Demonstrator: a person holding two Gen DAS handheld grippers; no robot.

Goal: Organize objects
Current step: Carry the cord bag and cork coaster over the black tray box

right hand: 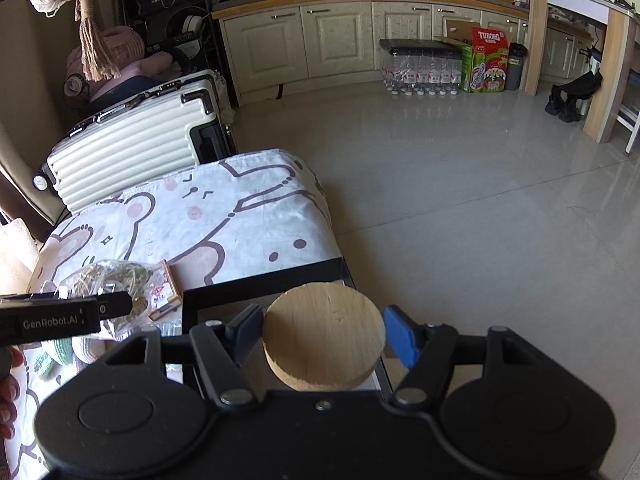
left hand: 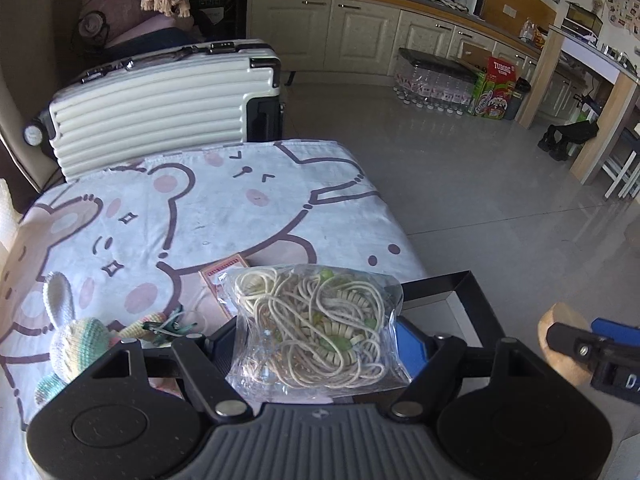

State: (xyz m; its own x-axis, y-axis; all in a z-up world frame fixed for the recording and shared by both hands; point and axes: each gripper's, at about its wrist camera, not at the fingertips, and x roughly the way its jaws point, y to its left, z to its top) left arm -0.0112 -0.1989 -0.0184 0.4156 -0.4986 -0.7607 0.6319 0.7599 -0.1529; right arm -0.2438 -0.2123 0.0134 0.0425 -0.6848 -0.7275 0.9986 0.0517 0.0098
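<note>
My left gripper is shut on a clear plastic bag stuffed with cream cord and green beads, held above the near edge of the table. My right gripper is shut on a round wooden disc, its blue pads pressing on both sides of the rim. The disc hangs over an open black box with a grey bottom, at the table's right end. That box's rim also shows just right of the bag. The disc and the bag each appear in the other wrist view.
A bear-print cloth covers the table. On it lie a crocheted bunny, a green clip and a small pink card. A white suitcase stands behind the table. Tiled floor opens to the right, with cabinets and bottled water beyond.
</note>
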